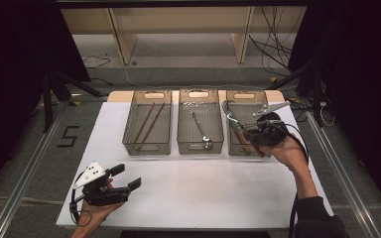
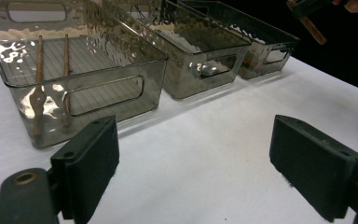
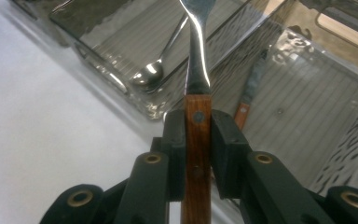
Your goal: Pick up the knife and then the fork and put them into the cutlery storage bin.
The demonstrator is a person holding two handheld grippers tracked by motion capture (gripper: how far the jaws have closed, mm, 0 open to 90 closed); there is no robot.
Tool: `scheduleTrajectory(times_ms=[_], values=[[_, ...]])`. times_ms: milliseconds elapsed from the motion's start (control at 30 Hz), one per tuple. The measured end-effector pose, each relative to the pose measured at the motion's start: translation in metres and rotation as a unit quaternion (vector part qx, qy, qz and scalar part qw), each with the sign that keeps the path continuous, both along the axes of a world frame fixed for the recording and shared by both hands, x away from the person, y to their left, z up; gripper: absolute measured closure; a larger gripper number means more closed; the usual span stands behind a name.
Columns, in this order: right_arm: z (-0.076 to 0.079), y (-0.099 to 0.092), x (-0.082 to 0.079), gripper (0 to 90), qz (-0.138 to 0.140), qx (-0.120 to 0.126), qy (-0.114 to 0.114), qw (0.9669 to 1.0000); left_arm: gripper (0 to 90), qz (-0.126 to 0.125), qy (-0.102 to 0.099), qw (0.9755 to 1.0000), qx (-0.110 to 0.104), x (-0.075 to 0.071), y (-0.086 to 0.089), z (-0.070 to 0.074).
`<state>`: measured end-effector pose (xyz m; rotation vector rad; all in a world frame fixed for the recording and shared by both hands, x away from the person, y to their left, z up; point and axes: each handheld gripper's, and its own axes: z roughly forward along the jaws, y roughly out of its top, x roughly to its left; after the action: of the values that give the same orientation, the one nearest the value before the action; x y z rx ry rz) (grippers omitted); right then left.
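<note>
Right tool (image 3: 197,140) clamped on the wooden handle of a steel fork with riveted brown grip (image 3: 196,88); pads pressed flat on both sides of the handle, metal neck and tines projecting ahead of the jaws. In the high view, right tool (image 1: 254,133) raised over the right-hand smoked transparent plastic bin (image 1: 234,96), near its front end, fork (image 1: 231,118) slanting up and left with tines toward the bin's far half. Fork clear of the bin floor, held in the air.

Inside the same bin: a second wooden-handled utensil with a metal blade or neck (image 3: 248,95), lying on the ribbed floor; exact type not readable.

Middle smoked transparent plastic bin (image 1: 200,94): one steel spoon (image 1: 201,129), lying lengthwise, bowl toward the near wall. Also seen from the right gripper view, spoon (image 3: 154,70) left of the held fork.

Left smoked transparent plastic bin (image 1: 147,94): pair of long brown wooden chopsticks (image 1: 148,123), side by side, roughly lengthwise. Same pair in the left gripper view (image 2: 52,60).

Three bins in a row, just beside one another, along the far edge of the white counter (image 1: 193,183).

Left tool (image 1: 129,177) low over the near left part of the counter, well apart from the bins. Jaws spread wide, nothing between them, bare counter visible in the gap (image 2: 193,163).
</note>
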<state>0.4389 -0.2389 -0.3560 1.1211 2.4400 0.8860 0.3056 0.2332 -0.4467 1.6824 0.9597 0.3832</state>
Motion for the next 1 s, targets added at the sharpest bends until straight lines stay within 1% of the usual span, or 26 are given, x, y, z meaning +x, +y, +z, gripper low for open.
scheduleTrajectory(times_ms=[67,233,400,533,633,800,867,1000], values=[[0.001,-0.001,0.004,77.6,-0.009,0.004,0.004,0.9999,15.2,0.0,0.0,1.0,0.0,0.0,0.0,0.0],[0.003,-0.004,0.017,77.6,-0.027,0.001,0.005,0.9996,15.2,0.0,0.0,1.0,0.0,0.0,0.0,0.0],[0.004,-0.008,0.03,77.6,-0.045,0.01,0.005,0.9989,15.2,0.0,0.001,1.0,0.0,0.0,0.0,0.0],[0.005,-0.008,0.038,77.6,-0.064,0.018,0.011,0.9977,15.2,-0.001,0.001,1.0,0.001,0.0,0.0,0.0],[0.004,-0.008,0.046,77.5,-0.075,0.019,0.012,0.9969,15.2,0.0,0.001,1.0,-0.001,0.0,0.0,0.0],[-0.001,-0.009,0.057,77.5,-0.094,0.024,0.02,0.9951,15.2,-0.001,0.0,1.0,-0.001,0.0,0.0,0.0],[-0.005,-0.008,0.061,77.5,-0.099,0.018,0.023,0.9947,15.2,-0.001,0.0,1.0,-0.002,0.0,0.001,0.0],[-0.01,-0.009,0.067,77.4,-0.11,0.015,0.028,0.9934,15.2,-0.001,0.0,1.0,-0.002,0.0,0.001,0.0]])
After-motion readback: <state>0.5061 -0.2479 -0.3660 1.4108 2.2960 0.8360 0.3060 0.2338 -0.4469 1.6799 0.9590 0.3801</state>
